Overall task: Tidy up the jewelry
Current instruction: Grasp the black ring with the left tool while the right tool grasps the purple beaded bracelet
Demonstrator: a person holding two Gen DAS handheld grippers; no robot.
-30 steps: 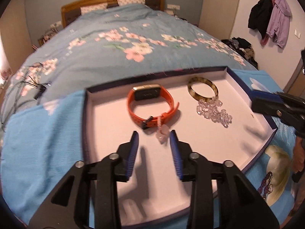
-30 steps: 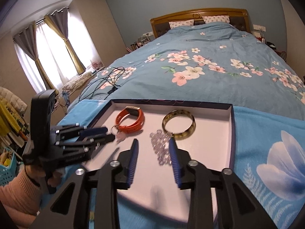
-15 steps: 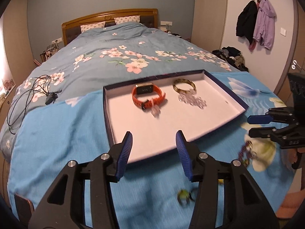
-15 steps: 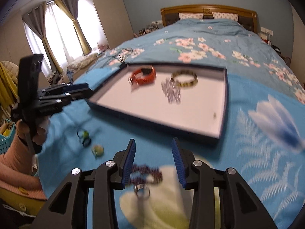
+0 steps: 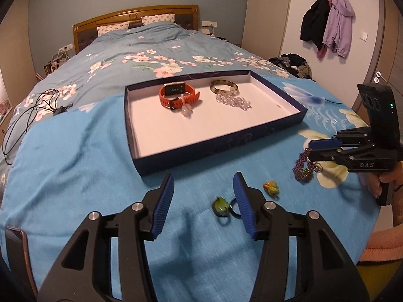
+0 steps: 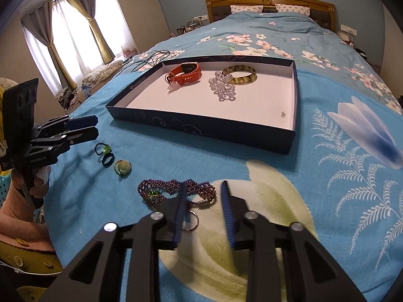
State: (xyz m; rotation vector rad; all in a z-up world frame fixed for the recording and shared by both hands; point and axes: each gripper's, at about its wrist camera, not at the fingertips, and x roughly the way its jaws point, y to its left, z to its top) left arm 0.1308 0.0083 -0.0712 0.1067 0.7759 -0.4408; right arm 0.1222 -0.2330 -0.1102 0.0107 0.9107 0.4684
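Across the bright blue floral blanket (image 5: 75, 156) lies a shallow dark-blue cardboard tray with a white floor (image 6: 294, 80), the largest thing on the bed. Inside it, near the far wall, rest an orange rubber smartwatch (image 5: 178, 94) with a pale crystal pendant (image 6: 173, 87) against its strap, a mottled yellow-brown bangle (image 6: 239, 75), and a clear bead bracelet (image 5: 233, 100) touching the bangle.

Outside the tray, the left gripper (image 5: 203, 196) hangs with its jaws moderately apart and empty over a green-stone ring (image 5: 220, 205) and a black ring (image 6: 107, 160); a yellow-green ring (image 6: 123, 167) sits just beside them.

Only the right wrist view shows the purple beaded bracelet (image 6: 161, 188) fully, with its metal clasp and a silver keyring (image 6: 192, 220). The right gripper (image 6: 202, 201) is closing, jaws narrow, with the bracelet's clasp end between the fingers; whether the pads press it yet cannot be told. The left wrist view shows that gripper side-on above the bracelet, held by a hand (image 5: 382, 183).
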